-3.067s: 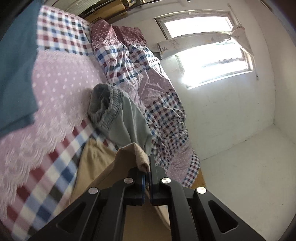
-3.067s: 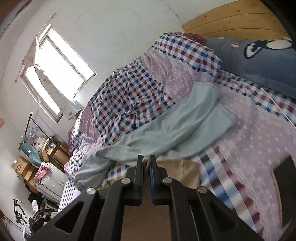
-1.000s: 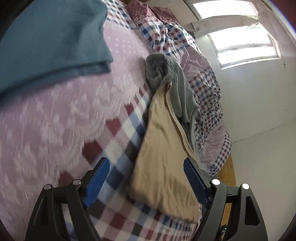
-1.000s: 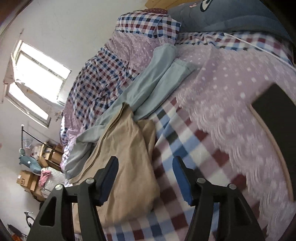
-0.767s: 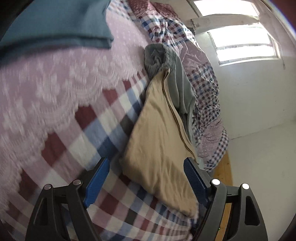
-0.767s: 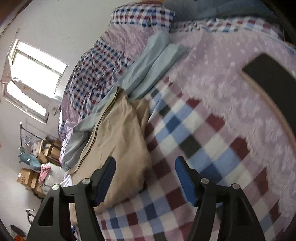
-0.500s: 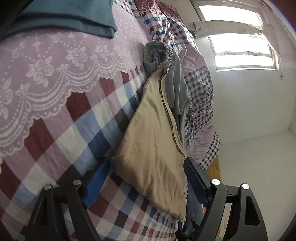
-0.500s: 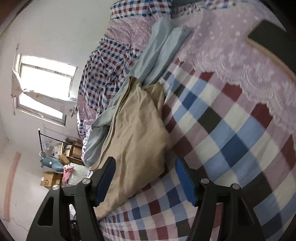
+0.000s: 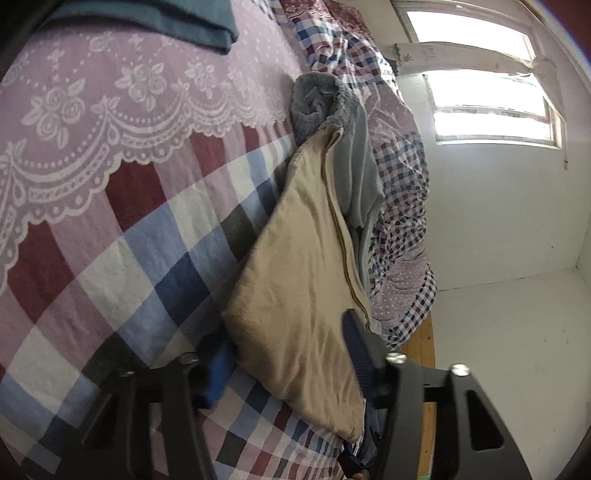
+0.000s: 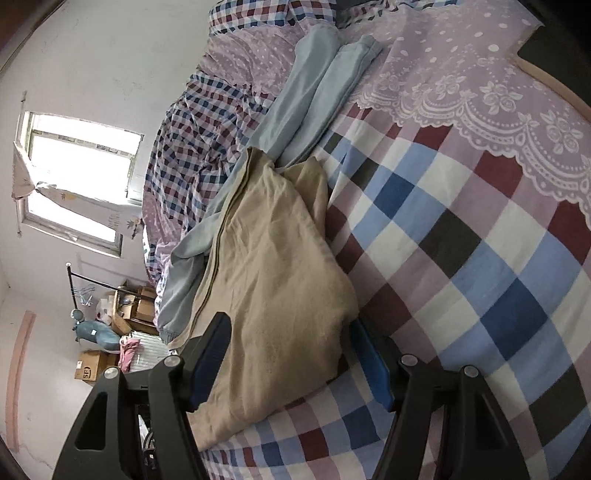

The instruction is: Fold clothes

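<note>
Closing our left gripper (image 9: 286,350), we have the near end of the tan garment (image 9: 295,295) between its fingers, though they do not yet clearly press it. Our right gripper (image 10: 291,354) stands wide, straddling the garment's other corner (image 10: 280,280) without pinching. It lies folded on the checked bedspread (image 10: 461,258) near the bed's edge, partly over pale blue trousers (image 10: 314,92). Beyond sit a teal folded cloth (image 9: 184,18) and a bright window (image 9: 480,92).

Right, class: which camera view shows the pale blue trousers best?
The right wrist view: the pale blue trousers show both legs lying across the bedspread. The left wrist view shows only their waistband end, behind the tan garment.
</note>
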